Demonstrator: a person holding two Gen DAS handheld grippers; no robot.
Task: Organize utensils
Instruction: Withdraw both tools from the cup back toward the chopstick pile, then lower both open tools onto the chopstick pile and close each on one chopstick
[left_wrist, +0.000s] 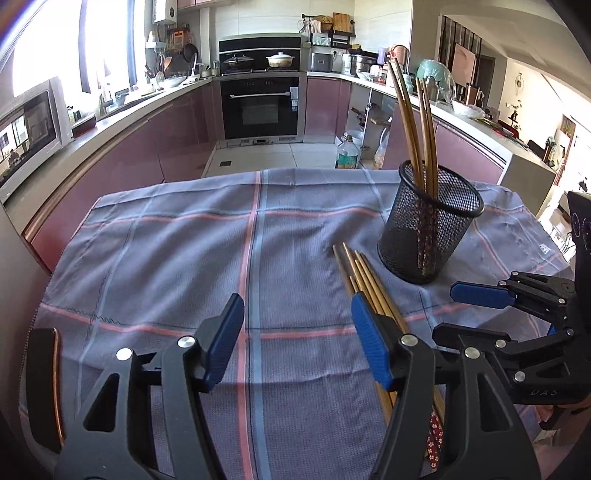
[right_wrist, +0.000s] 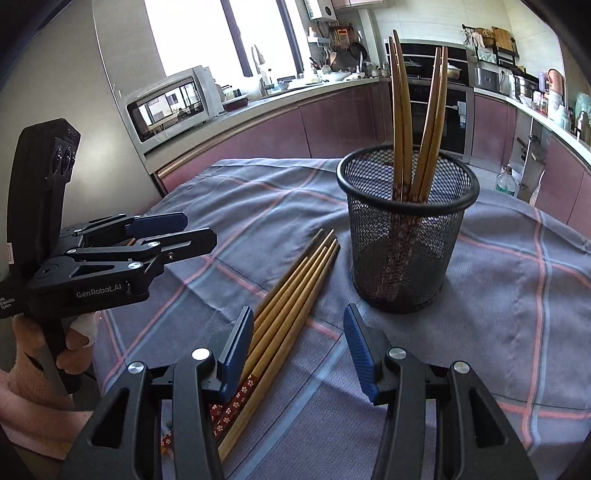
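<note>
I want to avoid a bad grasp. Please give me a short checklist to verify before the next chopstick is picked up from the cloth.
1. Loose chopsticks lie bundled on the cloth: ok.
2. Mesh holder stands upright, with room beside the chopsticks already in it: ok.
3. Right gripper open and empty: ok.
4. Left gripper open and empty: ok.
5. One single chopstick between the right pads: not ok, the bundle sits at the left pad only.
6. The two grippers clear of each other: cannot tell.
</note>
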